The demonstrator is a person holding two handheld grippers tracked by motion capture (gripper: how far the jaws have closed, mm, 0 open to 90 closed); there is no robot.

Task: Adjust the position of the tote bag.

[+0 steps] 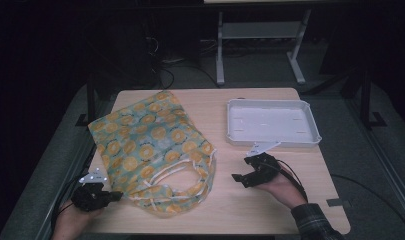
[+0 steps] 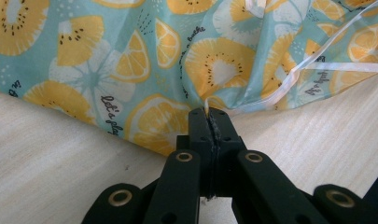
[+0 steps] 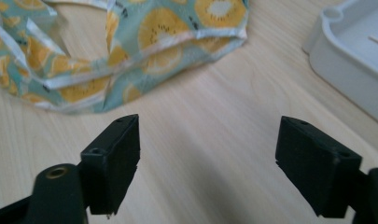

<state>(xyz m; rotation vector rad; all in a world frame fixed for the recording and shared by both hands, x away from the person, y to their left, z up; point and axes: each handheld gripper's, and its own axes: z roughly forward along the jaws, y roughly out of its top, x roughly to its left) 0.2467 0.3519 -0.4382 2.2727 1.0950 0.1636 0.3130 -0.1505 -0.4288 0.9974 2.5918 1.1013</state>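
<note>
Fruit-print bag lies flat, left-centre of the table. Left tool is clamped on its lower-left edge; right tool stands wide open, empty, just right of the handles. Tray upper right is empty. Work looks barely begun.

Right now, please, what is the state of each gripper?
Left gripper: closed, pinching the white-trimmed edge of the teal fabric bag with orange-slice print.
Right gripper: open, nothing between its fingers, above the light wooden table.
</note>
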